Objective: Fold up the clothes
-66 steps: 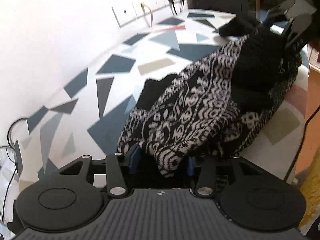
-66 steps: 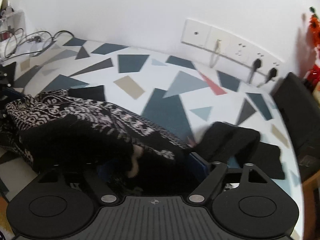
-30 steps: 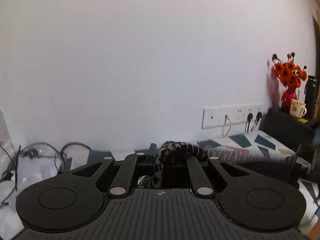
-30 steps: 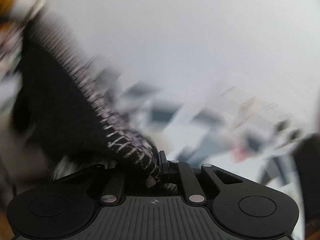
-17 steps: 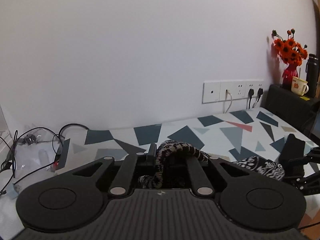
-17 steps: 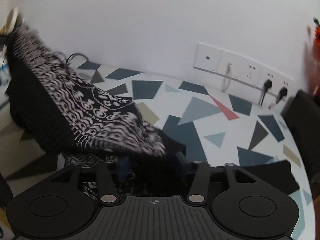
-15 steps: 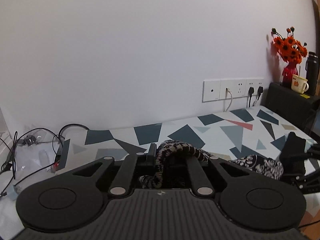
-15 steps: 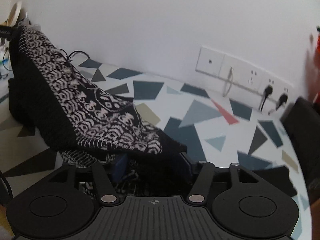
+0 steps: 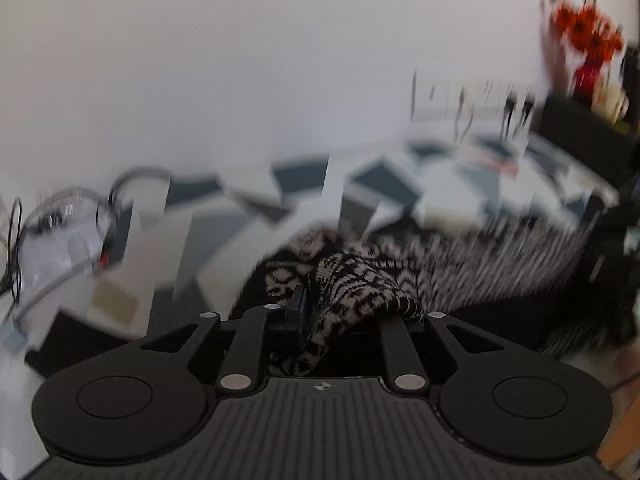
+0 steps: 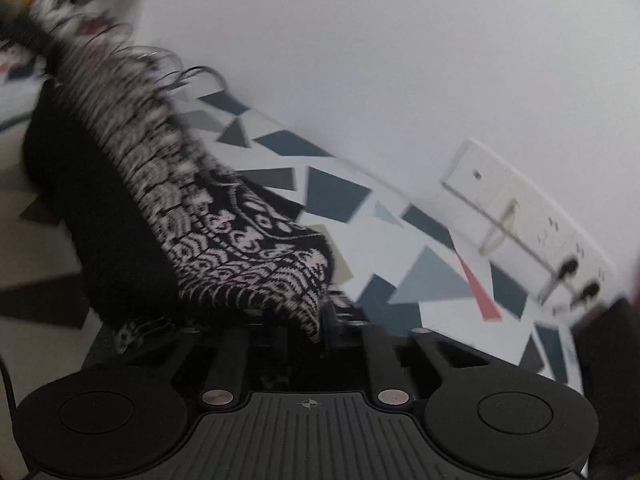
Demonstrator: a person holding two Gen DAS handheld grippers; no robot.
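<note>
Left gripper (image 9: 340, 312): its two fingers are clamped on a bunched edge of the garment, which humps up between them and spills down toward the gripper body.
Right gripper (image 10: 320, 320): also clamped on the garment; a folded corner of the knit sits pinched between the fingers.
Garment (image 10: 224, 232): a black-and-white patterned knit with a plain black inner side. In the right wrist view it stretches away from the gripper toward the upper left, raised off the table along most of its length. In the left wrist view (image 9: 460, 264) it runs from the gripper off to the right, low over the table, heavily blurred.
Table (image 10: 340, 200): white top with grey, blue, tan and red angular shapes; it meets a white wall (image 10: 360, 60).
Wall sockets (image 10: 516, 216): a row of plates on the wall just above the table edge, with two dark plugs at the right end and a pale cable hanging from a plate near the left.
Cables (image 9: 60, 216): a tangle at the table's left end in the left wrist view.
Orange flowers (image 9: 584, 36): in a red vase on a dark unit at the far right, blurred.
</note>
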